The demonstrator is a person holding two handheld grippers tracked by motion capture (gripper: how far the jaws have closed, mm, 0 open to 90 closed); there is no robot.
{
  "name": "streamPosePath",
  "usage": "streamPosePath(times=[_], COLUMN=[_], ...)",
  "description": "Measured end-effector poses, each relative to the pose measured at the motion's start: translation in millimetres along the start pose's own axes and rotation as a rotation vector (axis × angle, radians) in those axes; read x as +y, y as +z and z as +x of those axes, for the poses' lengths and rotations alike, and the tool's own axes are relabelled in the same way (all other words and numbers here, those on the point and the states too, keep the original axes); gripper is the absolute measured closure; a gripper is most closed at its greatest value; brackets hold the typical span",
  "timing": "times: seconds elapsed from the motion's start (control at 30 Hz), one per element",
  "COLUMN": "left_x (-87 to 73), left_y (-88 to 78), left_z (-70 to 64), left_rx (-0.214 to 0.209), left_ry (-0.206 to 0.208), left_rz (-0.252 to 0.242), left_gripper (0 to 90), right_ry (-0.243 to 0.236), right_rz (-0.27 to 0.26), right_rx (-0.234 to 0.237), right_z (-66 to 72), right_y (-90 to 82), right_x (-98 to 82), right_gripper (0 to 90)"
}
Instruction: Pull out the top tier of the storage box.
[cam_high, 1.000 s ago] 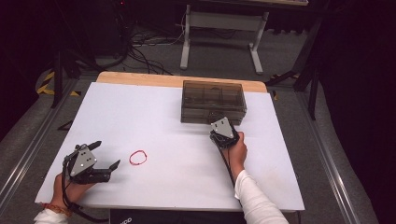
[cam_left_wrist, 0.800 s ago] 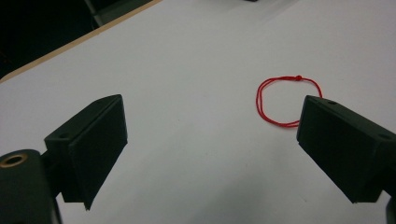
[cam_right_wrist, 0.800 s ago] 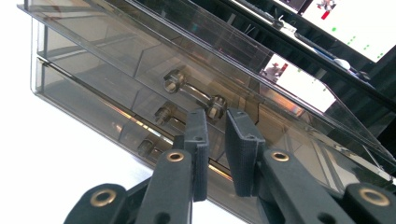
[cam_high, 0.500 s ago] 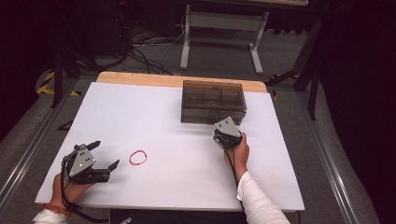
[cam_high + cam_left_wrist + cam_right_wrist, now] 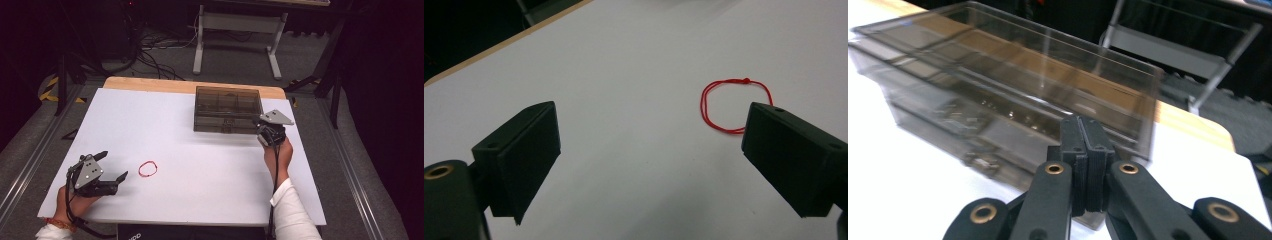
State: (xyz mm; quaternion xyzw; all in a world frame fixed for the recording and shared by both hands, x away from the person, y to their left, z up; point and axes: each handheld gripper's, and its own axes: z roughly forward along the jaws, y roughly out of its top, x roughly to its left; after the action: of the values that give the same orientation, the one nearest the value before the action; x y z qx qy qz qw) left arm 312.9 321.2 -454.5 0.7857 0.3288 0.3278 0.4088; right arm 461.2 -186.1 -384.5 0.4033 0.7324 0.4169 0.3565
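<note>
White, plain and unpatterned: worktop [image 5: 200,150], with a pale wood strip along the far edge. Smoky brown-grey, see-through: lidded box [image 5: 227,109]. Bright red: thin loop of string [image 5: 148,169], knotted at one point. Matt black: left hand-held gripper [image 5: 111,171], with brass-coloured rivets and a grey plate on top. Same black, brass and grey: right hand-held gripper [image 5: 262,126]. White: sleeve [image 5: 292,212] on the right arm. Grey floor [image 5: 330,125], with yellow-and-black stripes [image 5: 50,90] at far left.
</note>
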Motion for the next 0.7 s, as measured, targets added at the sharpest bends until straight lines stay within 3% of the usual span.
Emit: streamPosePath(times=[0.13,0.27,0.7], left_x=[0.7,0.5,0.1], left_y=[0.9,0.8,-0.4], left_z=[-1.6,-0.7,-0.3], left_rx=[-0.005,-0.003,-0.003], left_ry=[0.007,0.003,0.002], left_rz=[0.002,-0.001,-0.003], left_gripper=[9.6,9.7,9.7], right_ry=[0.024,0.017,0.017], right_rz=[0.024,0.051,0.088], right_rx=[-0.007,-0.021,-0.027], right_z=[-12.8,-19.1,-23.7], right_y=[3.4,6.2,11.7], right_x=[0.1,2.9,5.2], right_gripper=[90.0,90.0,90.0])
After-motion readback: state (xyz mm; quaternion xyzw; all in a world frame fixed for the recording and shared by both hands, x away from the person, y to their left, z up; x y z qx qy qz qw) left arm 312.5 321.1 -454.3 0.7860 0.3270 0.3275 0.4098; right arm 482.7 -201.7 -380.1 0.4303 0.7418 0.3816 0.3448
